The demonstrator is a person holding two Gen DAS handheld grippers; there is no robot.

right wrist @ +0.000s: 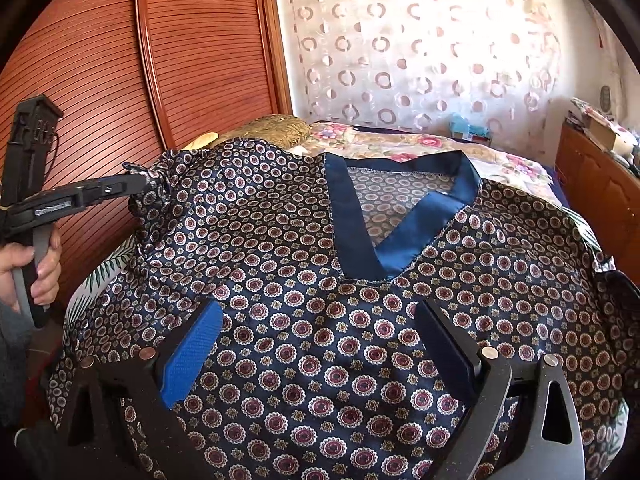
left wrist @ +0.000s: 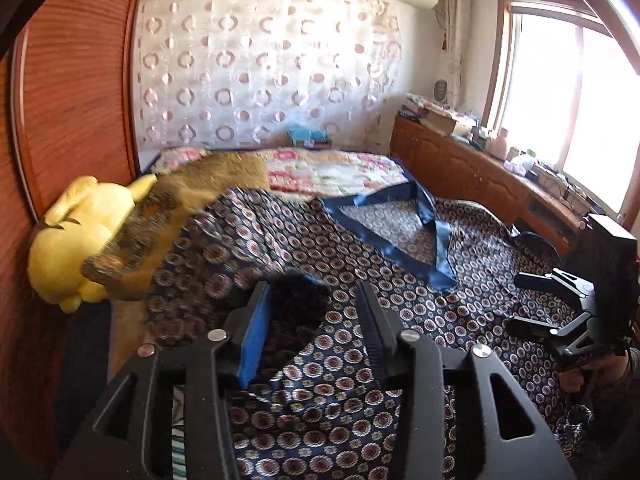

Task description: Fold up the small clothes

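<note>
Black fingers of the right gripper fill the lower part of the right wrist view, spread wide with nothing between them; one carries a blue pad. Under them lies the shirt, dark blue with small round flowers, spread over the bed and covering most of the frame. Its V-neck collar, a plain blue band, sits in the upper middle of the frame.

At the left edge of this view the left gripper is seen from the side. A hand holds its handle. Its fingers are closed on a bunch of the shirt, which is lifted a little from the bed there.

From the left wrist view, the left gripper shows at the bottom centre, and dark shirt cloth is gathered between its fingers near the tips. The shirt runs from there to the right, with the collar in the middle of the frame. The right gripper is at the right edge, its fingers apart and holding nothing.

A yellow plush toy lies at the left, beside the brown wardrobe. A window is at the upper right, above a low wooden cabinet.
</note>
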